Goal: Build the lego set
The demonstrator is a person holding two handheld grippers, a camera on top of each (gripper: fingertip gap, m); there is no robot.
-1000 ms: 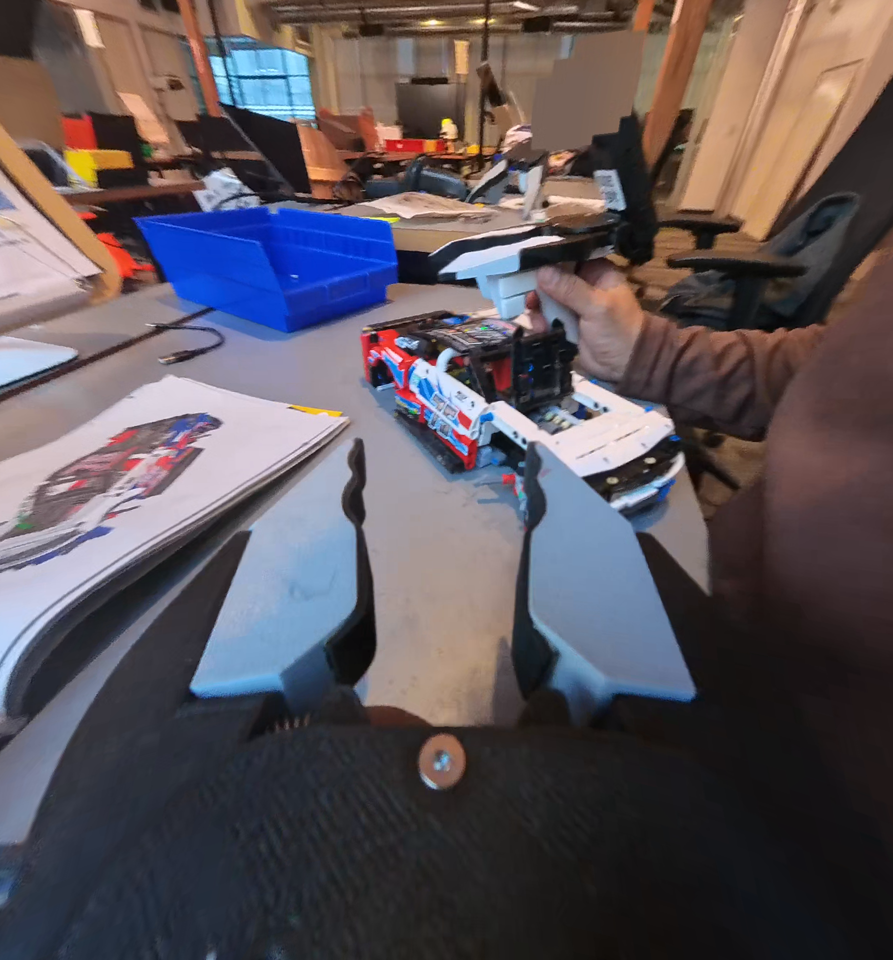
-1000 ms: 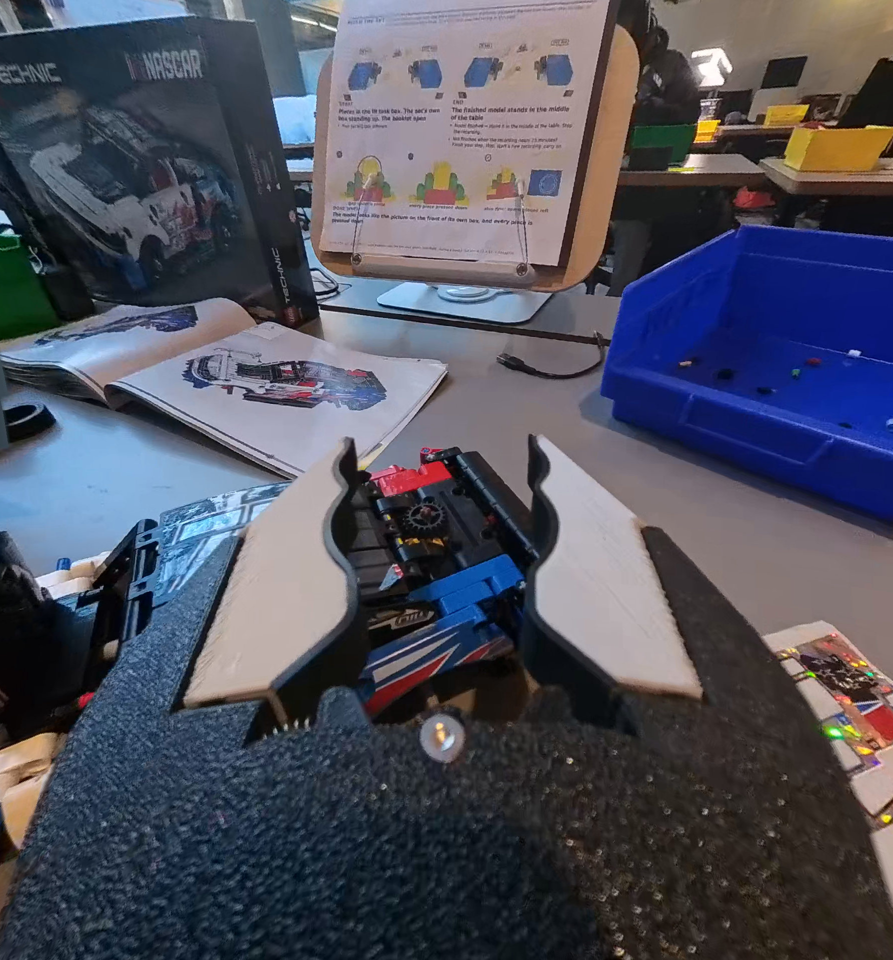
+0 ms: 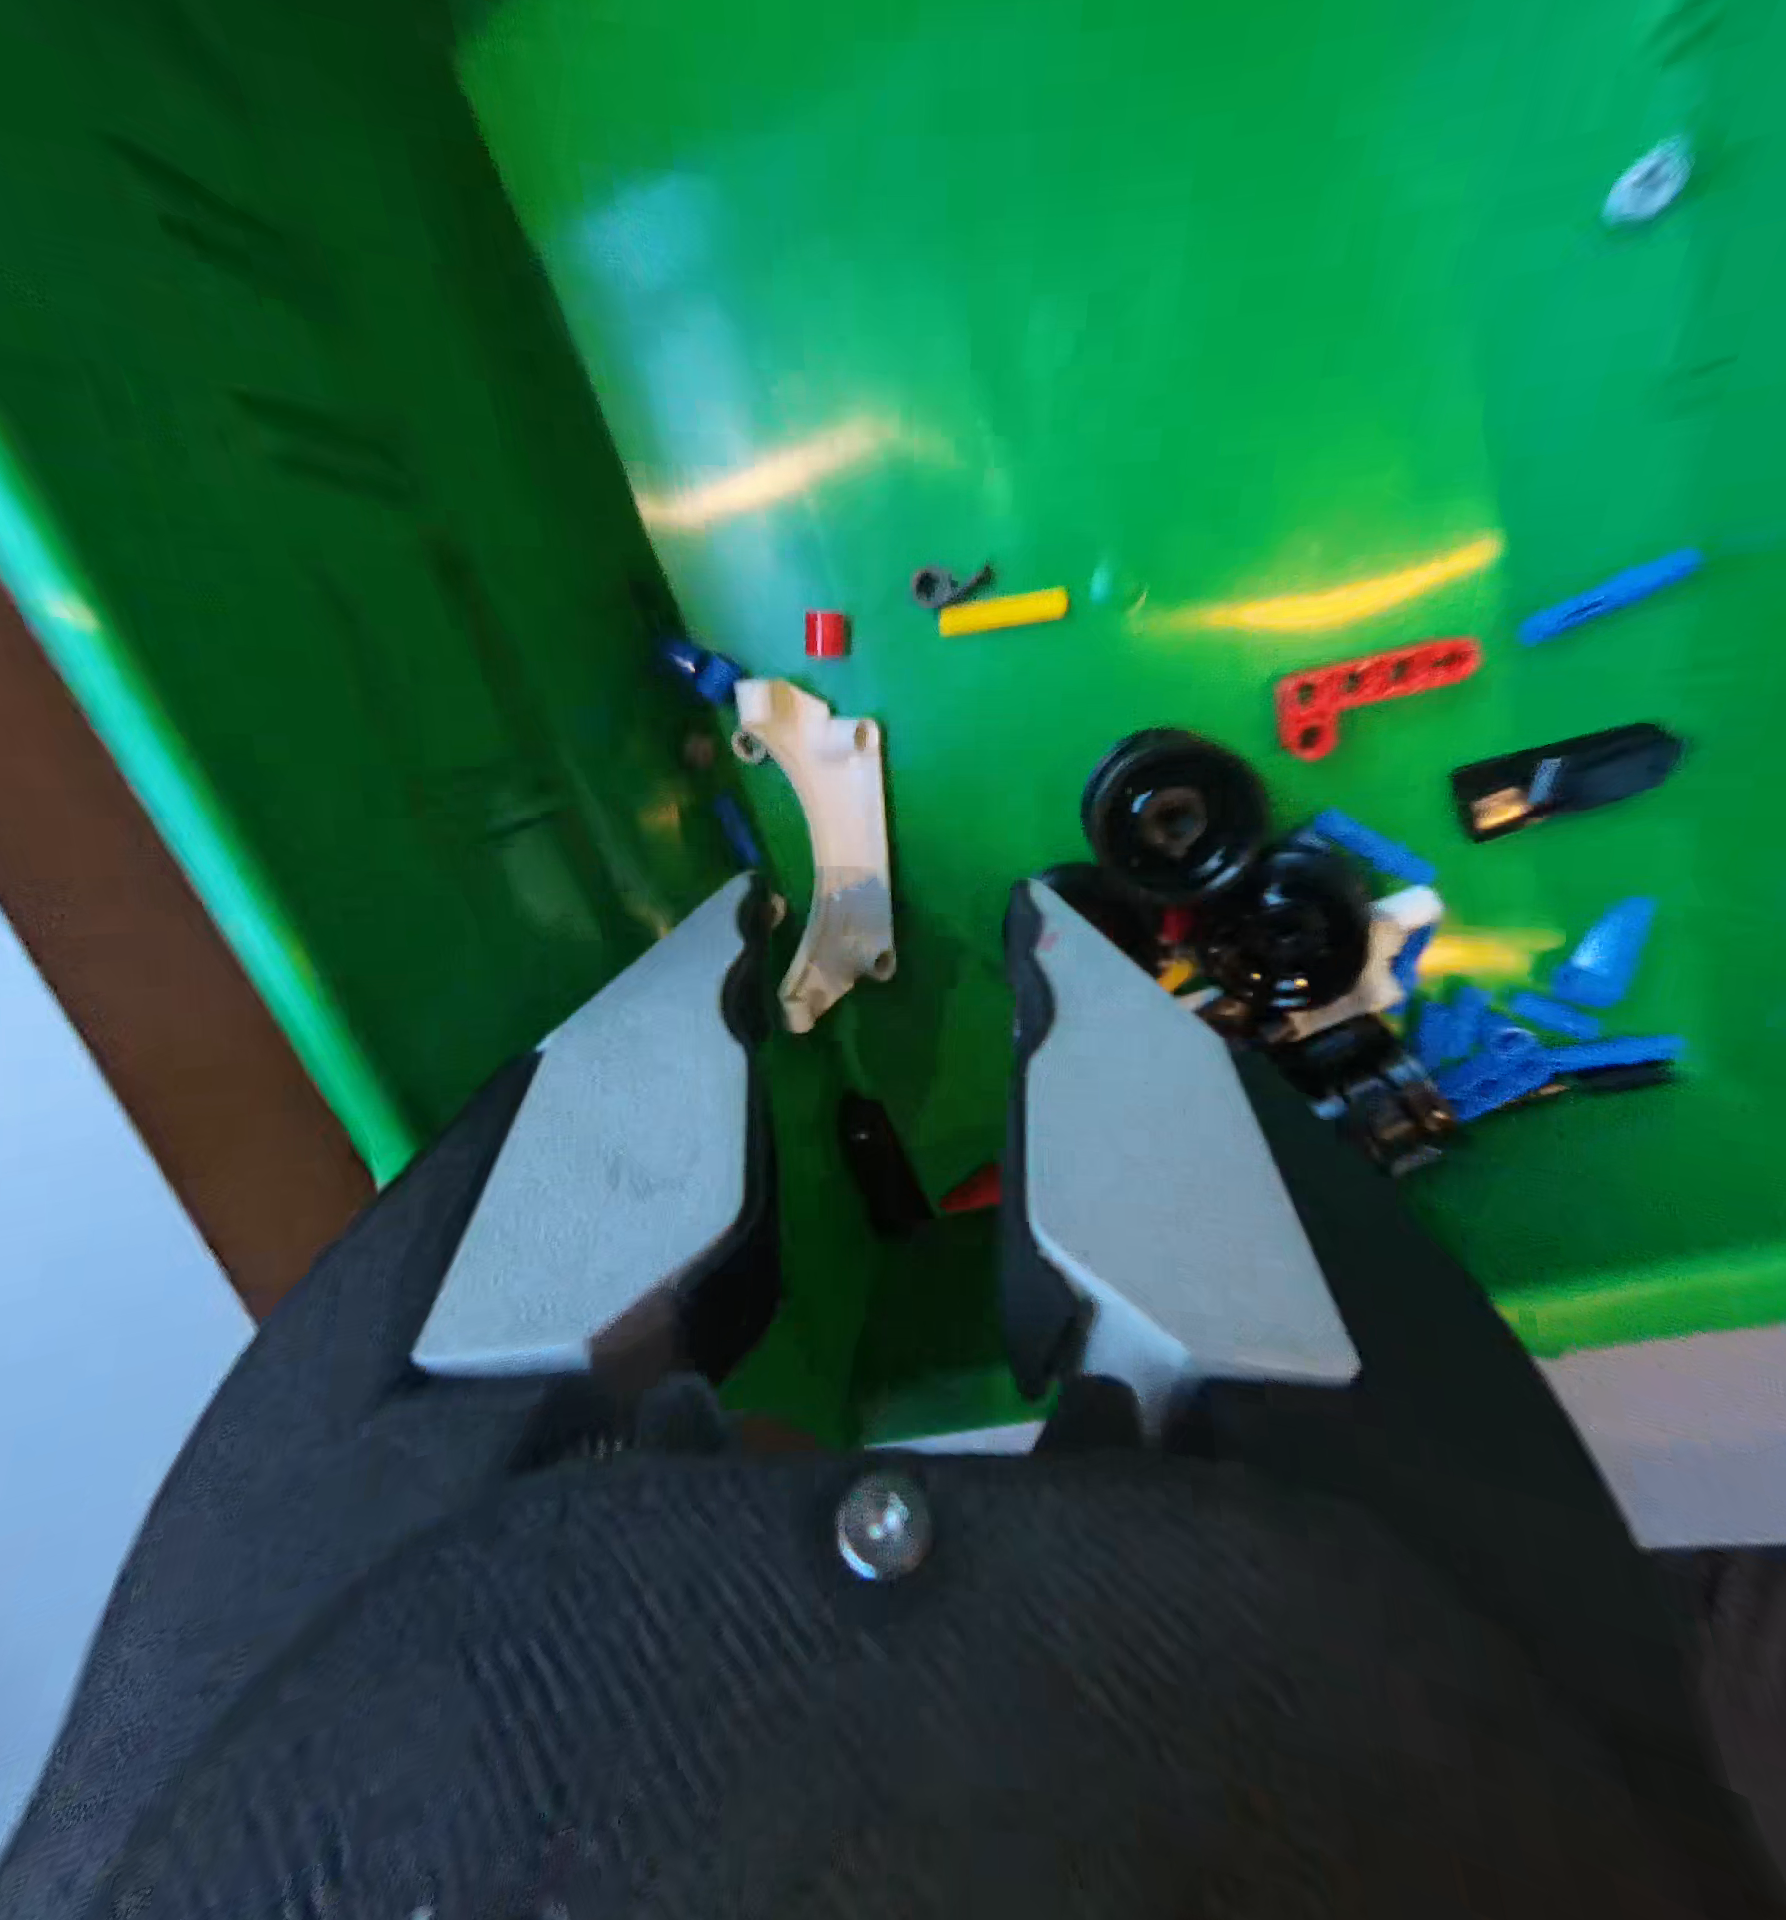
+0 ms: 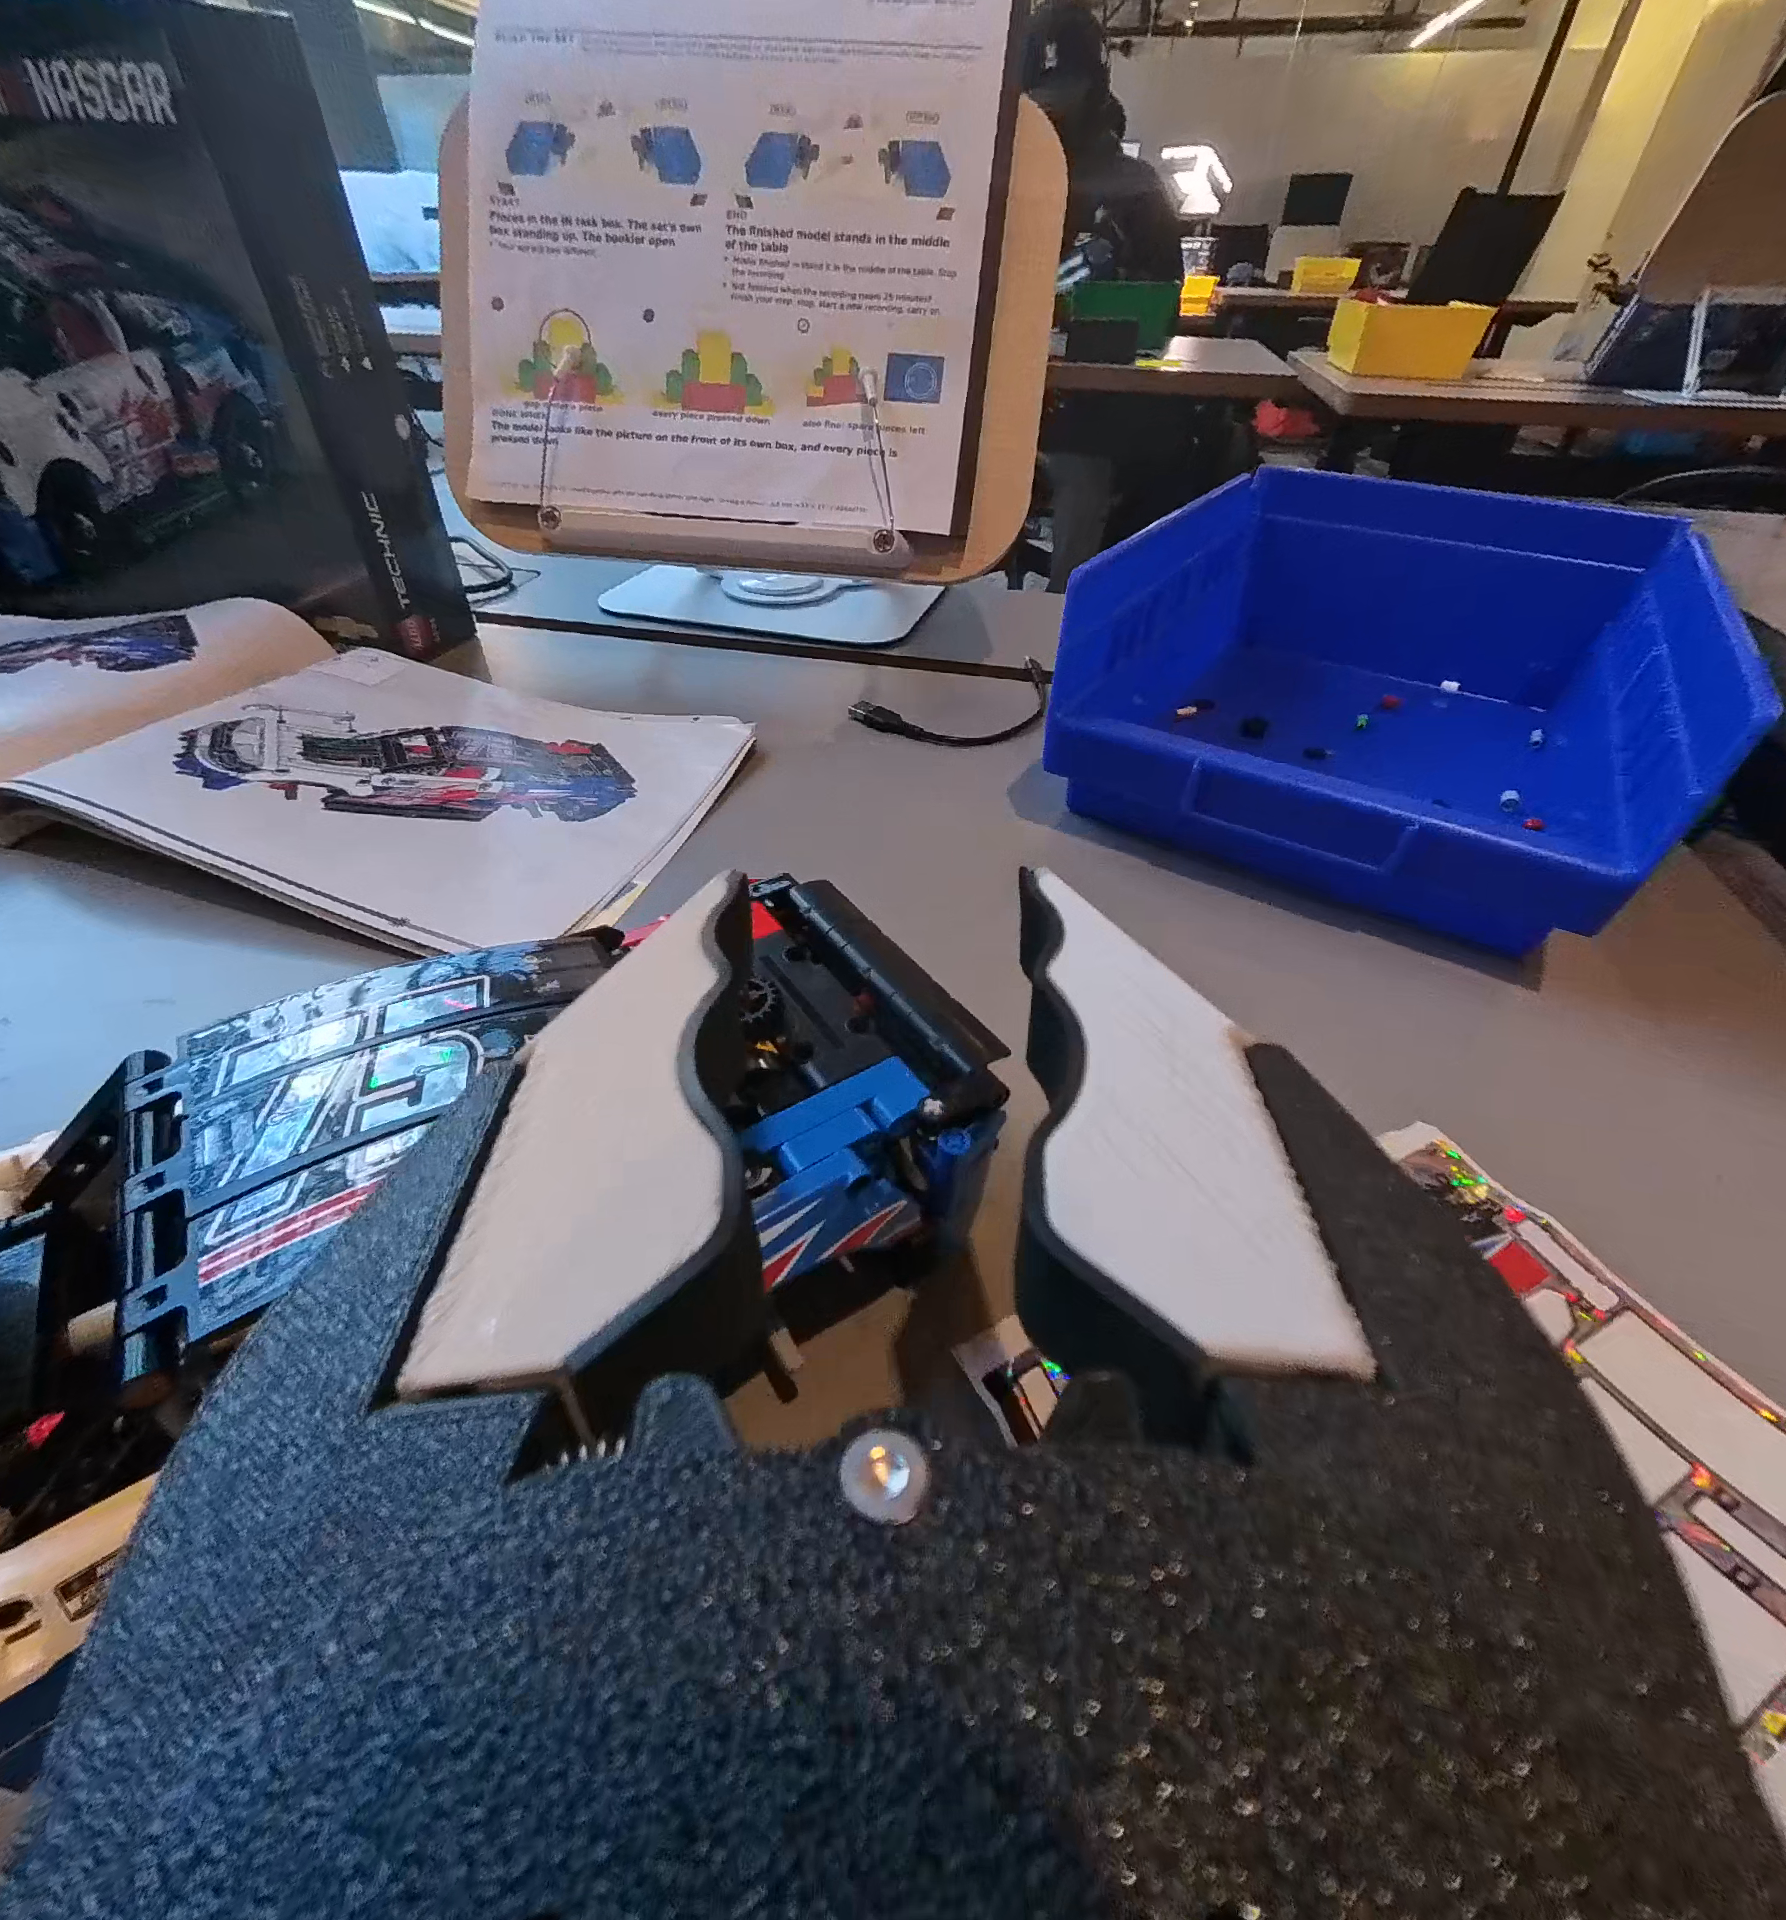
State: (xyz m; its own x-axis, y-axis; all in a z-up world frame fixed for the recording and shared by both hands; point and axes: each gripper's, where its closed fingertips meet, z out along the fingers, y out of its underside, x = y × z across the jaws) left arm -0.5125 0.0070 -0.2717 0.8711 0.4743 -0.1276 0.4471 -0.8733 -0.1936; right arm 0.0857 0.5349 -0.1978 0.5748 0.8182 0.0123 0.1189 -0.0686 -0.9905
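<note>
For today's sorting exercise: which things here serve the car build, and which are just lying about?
Belong to the build:
- model car
- green bin of loose pieces
- white arch piece
- black wheels
- open booklet
- sticker sheet

Just lying about:
- cable
- yellow bin

Two bins: one green (image 3: 1180, 312), one blue (image 4: 1388, 831); two black wheels (image 3: 1175, 812).

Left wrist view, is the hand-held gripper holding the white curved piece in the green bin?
No, the left hand-held gripper is open, and the white curved piece lies loose on the green bin floor.
</note>
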